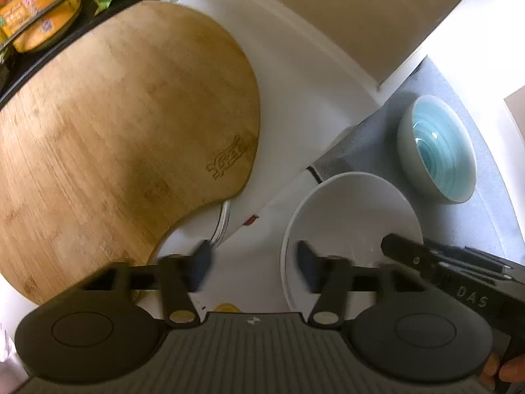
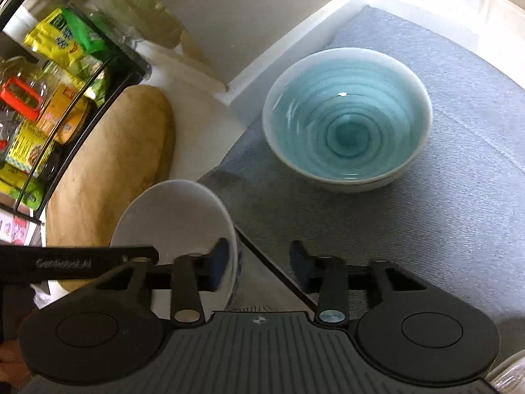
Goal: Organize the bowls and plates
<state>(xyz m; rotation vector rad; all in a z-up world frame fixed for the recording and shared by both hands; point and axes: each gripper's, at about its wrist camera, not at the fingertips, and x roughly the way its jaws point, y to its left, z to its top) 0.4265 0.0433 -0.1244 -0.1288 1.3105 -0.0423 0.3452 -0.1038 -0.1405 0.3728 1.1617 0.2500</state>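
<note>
Now white bowl [image 2: 174,216] rim sits between open jaws.

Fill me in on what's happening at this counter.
A person is sorting bowls with two grippers. Both the left hand-held gripper and the right hand-held gripper are open around the rim of the plain white ceramic bowl. The blue spiral-glazed bowl sits alone on the grey cloth mat.

Your white bowl [image 2: 174,216] is sitting upright at seven o'clock. Your blue swirled bowl [image 2: 346,120] is resting upright at one o'clock, well apart.
</note>
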